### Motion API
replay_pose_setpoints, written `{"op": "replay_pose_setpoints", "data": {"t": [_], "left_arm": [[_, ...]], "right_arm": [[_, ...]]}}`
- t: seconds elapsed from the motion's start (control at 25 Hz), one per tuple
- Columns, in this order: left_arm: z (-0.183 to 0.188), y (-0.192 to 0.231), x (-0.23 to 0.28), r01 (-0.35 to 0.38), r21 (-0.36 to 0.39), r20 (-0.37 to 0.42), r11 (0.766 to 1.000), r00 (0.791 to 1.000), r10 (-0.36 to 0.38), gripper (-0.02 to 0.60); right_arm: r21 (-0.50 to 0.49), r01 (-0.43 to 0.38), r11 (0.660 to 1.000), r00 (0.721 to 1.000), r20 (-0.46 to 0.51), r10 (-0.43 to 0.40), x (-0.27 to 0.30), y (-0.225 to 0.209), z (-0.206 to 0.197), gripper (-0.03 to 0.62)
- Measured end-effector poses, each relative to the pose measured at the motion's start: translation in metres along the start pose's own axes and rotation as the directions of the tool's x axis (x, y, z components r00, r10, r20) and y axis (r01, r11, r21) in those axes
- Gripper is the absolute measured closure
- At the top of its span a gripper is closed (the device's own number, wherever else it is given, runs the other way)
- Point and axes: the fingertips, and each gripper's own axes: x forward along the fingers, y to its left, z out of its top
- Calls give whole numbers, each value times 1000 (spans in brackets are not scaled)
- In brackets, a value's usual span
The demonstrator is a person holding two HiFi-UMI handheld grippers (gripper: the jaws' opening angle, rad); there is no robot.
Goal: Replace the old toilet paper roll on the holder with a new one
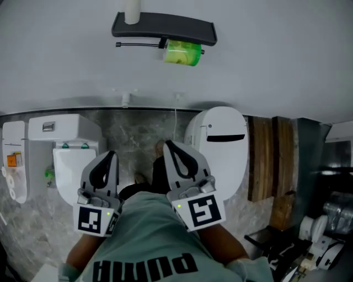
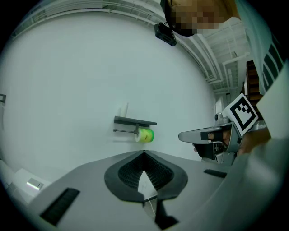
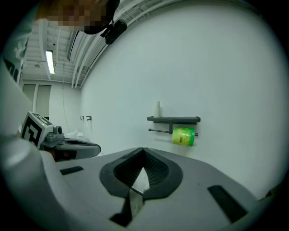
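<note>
The holder (image 1: 164, 27) is up on the white wall: a black shelf with a thin bar under it. A green roll (image 1: 182, 53) sits on the bar toward the holder's right end. A white cylinder (image 1: 132, 11) stands on top of the holder near its left end, no idea what it is from here.

Both tools hang well short of the holder and point roughly at it. The left hand-held gripper (image 2: 144, 153) and the right hand-held gripper (image 3: 143, 150) each have their jaws pressed together with nothing in them.

Honestly this fits two stories: either the green roll is the old one due to come off, or it's the fresh one already on.

Either way, anything done at that bar probably goes best squared up to the holder. Grip across the roll's body, not its end, and move along the bar instead of yanking away from the wall. Which end of the bar is free isn't clear.
</note>
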Motion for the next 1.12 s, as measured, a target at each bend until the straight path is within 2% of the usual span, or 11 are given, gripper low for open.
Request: {"op": "replay_pose_setpoints", "data": {"t": [0.2, 0.4, 0.6, 0.76, 1.0, 1.12], "left_arm": [[-1, -16, -13, 26, -7, 7, 1000, 1000, -26, 578], [7, -36, -16, 15, 6, 33, 1000, 999, -16, 578], [11, -71, -6, 13, -1, 18, 1000, 1000, -13, 578], [19, -104, 5, 9, 25, 23, 1000, 1000, -9, 578], [-7, -141, 10, -37, 18, -58, 999, 998, 38, 578], [-16, -165, 10, -28, 26, -59, 999, 998, 29, 578]], "right_arm": [[-20, -2, 1000, 999, -33, 1, -22, 12, -9, 591], [-41, -21, 999, 1000, -15, 20, -36, 5, -6, 590], [-38, -40, 998, 999, -5, 40, -59, -14, -6, 589], [-27, -41, 999, 999, -1, 41, -83, -41, -9, 591], [-22, -60, 998, 998, -8, 59, -115, -75, -26, 591], [-43, -96, 994, 995, -34, 94, -130, -78, -39, 591]]}}
